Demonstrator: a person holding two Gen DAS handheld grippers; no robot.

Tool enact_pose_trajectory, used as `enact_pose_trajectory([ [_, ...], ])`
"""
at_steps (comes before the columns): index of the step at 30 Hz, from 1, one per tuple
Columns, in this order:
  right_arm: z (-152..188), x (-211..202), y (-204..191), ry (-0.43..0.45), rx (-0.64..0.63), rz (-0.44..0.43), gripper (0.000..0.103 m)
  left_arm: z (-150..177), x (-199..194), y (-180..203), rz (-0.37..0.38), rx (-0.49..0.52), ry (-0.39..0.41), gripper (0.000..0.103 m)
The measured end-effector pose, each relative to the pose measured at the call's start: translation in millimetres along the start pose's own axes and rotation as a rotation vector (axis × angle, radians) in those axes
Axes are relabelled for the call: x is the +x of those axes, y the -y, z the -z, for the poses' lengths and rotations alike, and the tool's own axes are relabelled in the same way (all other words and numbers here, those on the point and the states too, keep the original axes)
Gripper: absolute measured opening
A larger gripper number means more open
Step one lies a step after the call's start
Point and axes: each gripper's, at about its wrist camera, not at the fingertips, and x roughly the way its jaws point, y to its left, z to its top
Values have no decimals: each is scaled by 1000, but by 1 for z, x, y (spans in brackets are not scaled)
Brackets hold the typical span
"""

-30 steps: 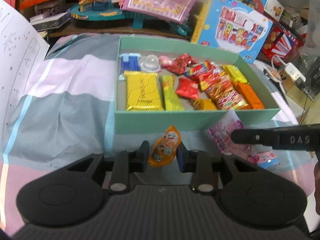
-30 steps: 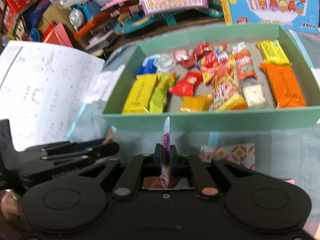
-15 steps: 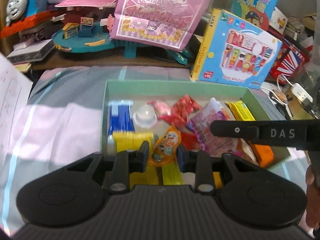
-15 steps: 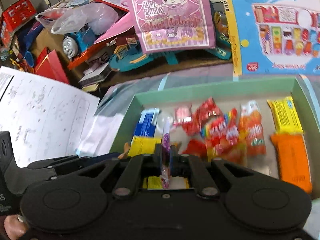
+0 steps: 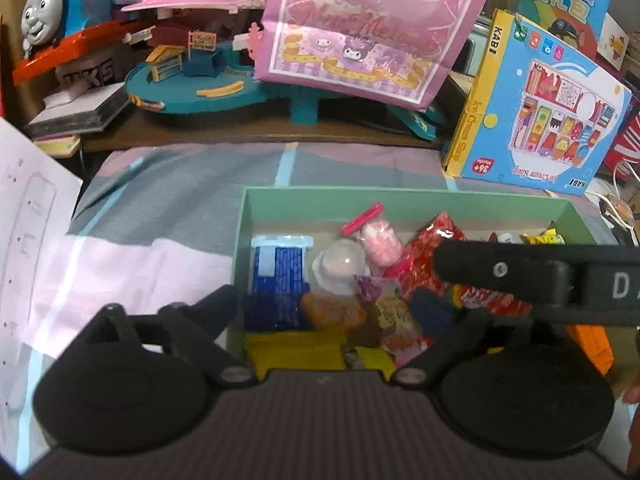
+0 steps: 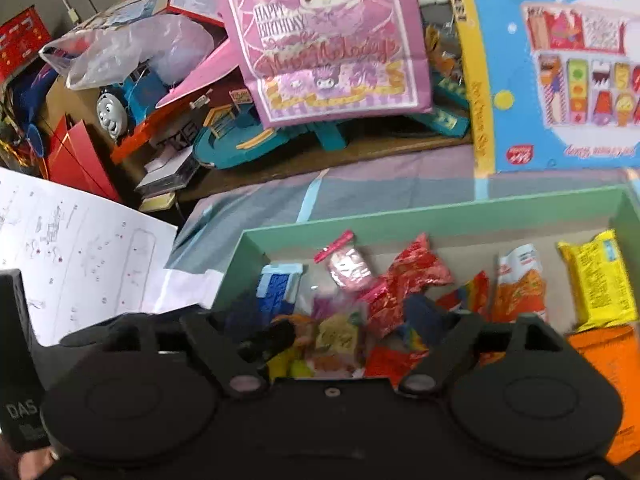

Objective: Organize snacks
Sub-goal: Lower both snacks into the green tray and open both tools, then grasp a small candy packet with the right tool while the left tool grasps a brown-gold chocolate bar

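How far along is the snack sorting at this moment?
Mostly done: the green box is packed with snacks. In hand: left gripper and right gripper are both opening over it, dropping the orange packet and pink packet. Nothing visibly left outside.

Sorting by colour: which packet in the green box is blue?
The blue packet with the pale top edge, at the box's left wall beside the clear dome; the others are red, yellow, orange or pink.

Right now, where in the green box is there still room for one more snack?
The bare floor of the green box lies along its far wall, behind the red wrapper and the orange packet. The near left corner is crowded, with snacks piled around the blue packet.
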Motion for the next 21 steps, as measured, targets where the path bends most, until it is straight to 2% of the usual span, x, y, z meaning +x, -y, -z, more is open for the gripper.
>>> enact_pose_trajectory([
  [8, 15, -29, 1, 3, -5, 14, 103, 17, -28, 7, 26, -8, -6, 103],
  [15, 38, -72, 5, 7, 9, 8, 103, 44, -64, 17, 52, -7, -15, 103],
  [21, 72, -112, 13, 21, 20, 33, 103, 75, -93, 34, 79, 26, -26, 103],
])
